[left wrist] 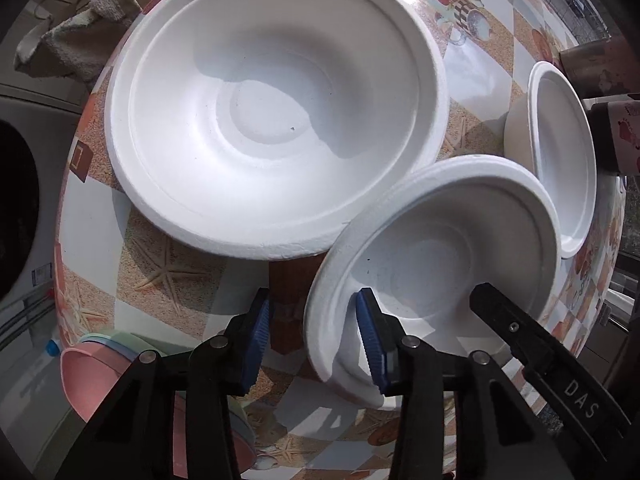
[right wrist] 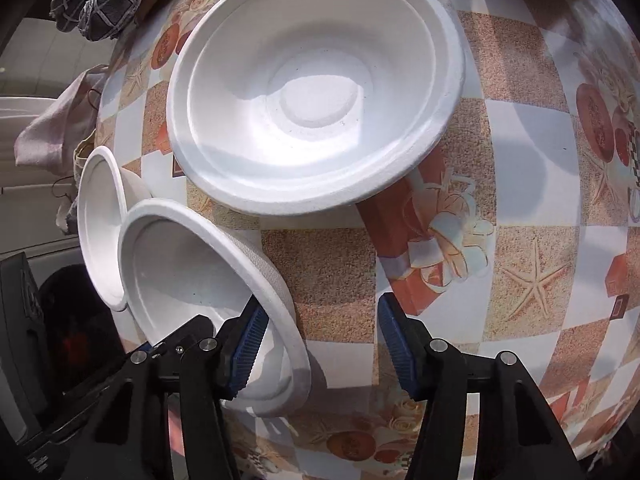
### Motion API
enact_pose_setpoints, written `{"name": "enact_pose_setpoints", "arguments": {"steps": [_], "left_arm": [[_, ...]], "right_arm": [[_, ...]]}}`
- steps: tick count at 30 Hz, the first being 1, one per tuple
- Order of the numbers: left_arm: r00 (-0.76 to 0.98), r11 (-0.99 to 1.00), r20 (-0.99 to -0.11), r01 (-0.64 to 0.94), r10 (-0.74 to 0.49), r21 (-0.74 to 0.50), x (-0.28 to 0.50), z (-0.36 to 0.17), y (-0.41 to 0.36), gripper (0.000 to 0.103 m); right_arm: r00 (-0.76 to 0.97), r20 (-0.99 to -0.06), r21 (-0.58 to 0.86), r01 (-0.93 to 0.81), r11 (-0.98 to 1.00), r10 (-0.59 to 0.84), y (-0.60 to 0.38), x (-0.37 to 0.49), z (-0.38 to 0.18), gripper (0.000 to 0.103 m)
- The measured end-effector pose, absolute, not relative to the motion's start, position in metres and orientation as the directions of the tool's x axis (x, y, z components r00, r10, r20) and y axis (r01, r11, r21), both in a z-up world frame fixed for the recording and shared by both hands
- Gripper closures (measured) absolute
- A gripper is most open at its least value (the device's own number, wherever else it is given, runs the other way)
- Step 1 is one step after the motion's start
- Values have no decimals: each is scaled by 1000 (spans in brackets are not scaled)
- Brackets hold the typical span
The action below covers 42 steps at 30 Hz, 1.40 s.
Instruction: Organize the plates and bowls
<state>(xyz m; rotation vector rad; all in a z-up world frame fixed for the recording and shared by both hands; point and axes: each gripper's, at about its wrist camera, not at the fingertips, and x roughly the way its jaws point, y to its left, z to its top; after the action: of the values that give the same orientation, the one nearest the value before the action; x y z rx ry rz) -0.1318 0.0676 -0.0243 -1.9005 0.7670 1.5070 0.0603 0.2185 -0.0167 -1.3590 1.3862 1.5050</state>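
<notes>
Three white foam bowls (left wrist: 276,116) are seen on a patterned tablecloth (right wrist: 520,208); both grippers, left (left wrist: 316,336) and right (right wrist: 320,344), are spread, straddling the nearest bowl's (left wrist: 436,264) rim.

Bare tablecloth (right wrist: 520,240) right of large bowl (right wrist: 316,92) — small bowls (right wrist: 192,264) possibly crowd left.
</notes>
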Motion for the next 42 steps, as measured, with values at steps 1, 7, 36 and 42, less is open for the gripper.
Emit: {"name": "enact_pose_setpoints", "arguments": {"steps": [1,7,36,42], "left_arm": [[196,-657,-978,-747,-70,-103,-130,-23,69,66],[152,-592,-987,-801,-58,-89,-107,-16,81,79],[56,138,-991,-988,-125,-73,155,-2,115,76],[95,149,-993,-983,-65,-103,164,11,100,31]], "right_arm": [[-236,-957,270,-940,-210,-170,218,61,-17,67],[-269,-942,308,-929,-204,-199,212,51,-21,89],[-195,-966,191,-981,40,-168,105,200,-11,86],[-201,-968,195,-979,56,-153,99,210,-14,86]]}}
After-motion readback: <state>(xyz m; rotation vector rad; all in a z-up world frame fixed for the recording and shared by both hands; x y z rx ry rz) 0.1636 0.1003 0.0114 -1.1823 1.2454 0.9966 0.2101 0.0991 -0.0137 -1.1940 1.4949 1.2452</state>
